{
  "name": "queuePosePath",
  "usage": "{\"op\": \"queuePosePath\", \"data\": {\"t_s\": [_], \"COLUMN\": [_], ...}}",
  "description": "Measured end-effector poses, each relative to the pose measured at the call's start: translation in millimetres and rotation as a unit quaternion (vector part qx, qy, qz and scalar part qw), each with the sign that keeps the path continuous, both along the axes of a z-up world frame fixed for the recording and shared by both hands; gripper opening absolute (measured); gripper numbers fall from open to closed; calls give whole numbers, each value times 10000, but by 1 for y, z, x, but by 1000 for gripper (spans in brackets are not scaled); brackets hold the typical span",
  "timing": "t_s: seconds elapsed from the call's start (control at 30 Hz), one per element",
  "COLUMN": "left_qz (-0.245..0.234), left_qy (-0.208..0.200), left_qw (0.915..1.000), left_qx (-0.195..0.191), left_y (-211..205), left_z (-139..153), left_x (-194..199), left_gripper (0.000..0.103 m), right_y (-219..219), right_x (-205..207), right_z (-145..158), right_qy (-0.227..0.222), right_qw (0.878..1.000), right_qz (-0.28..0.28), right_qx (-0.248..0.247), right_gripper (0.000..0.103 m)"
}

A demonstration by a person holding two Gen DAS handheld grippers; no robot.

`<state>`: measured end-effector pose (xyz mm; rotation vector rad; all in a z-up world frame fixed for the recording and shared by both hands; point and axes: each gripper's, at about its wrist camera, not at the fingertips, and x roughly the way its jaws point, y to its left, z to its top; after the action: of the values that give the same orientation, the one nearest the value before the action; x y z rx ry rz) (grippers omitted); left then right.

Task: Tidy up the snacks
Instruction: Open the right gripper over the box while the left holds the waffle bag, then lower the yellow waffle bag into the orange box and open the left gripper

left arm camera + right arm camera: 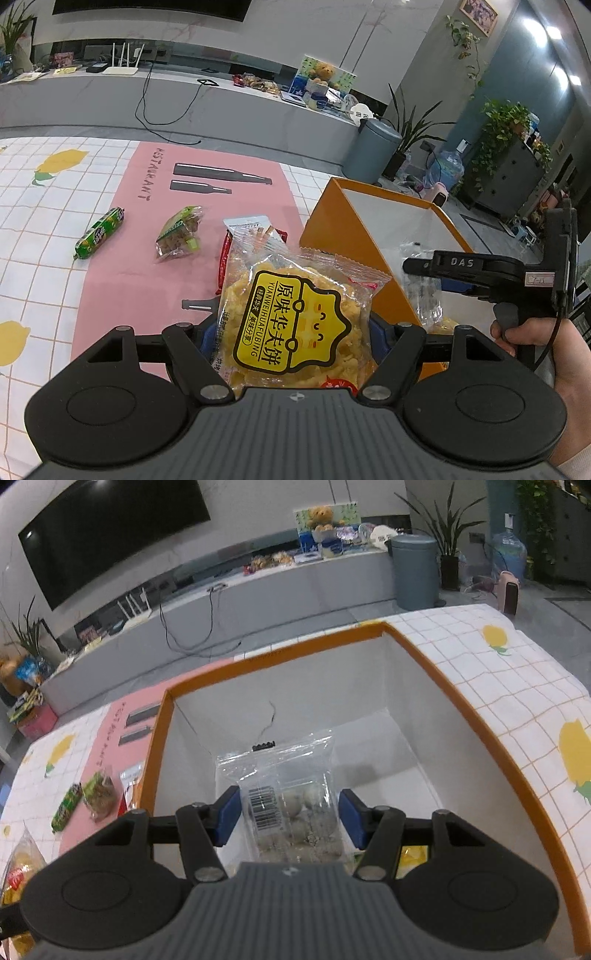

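Left gripper (291, 332) clamped on yellow waffle snack pack (295, 317), held above pink mat (147, 258), just beside orange box (332, 229). Right gripper (290, 818) pointing down into orange box (461, 709); clear bag of round snacks (295, 805) sits between blue pads (227, 814), small gaps visible either side, jaws apart, not pressing. On mat, left of box: green sausage stick (99, 233), green nut packet (181, 233), red-edged packet (226, 254) partly hidden behind waffle pack. Checked lemon-print tablecloth (44, 229) under everything. Person's hand (532, 343) grips right gripper handle.
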<state>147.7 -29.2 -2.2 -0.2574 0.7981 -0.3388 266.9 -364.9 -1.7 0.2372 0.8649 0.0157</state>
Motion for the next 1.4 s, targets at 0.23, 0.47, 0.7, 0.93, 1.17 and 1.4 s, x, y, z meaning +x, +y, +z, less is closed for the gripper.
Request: {"op": "queuePosePath", "data": {"t_s": [0.23,0.47,0.7,0.93,1.17,1.4], "left_qz": [-4,-21,-58,-173,-340,-572], "left_qy": [34,-18,-110,-256,-256,-370], "left_qw": [10000,10000,9999,9995,9991,9976], "left_qx": [24,23,41,4,-27,112], "left_y": [0,2,1,-14,-47,-90], "left_z": [-1,1,8,25,35,45], "left_x": [1,-1,-12,-29,-32,-23], "left_gripper": [85,85,85,85,85,85], "right_y": [4,-4,-20,-34,-54,-67], "right_x": [2,-10,-40,-70,-90,-94], "right_z": [1,10,26,38,43,46], "right_qy": [33,-168,-521,-683,-802,-906], "right_qw": [9996,9997,9970,9956,9923,9904], "right_qz": [-36,-156,-349,-442,-572,-623], "right_qx": [-294,-77,442,469,755,842], "right_gripper": [66,80,84,87,88,88]}}
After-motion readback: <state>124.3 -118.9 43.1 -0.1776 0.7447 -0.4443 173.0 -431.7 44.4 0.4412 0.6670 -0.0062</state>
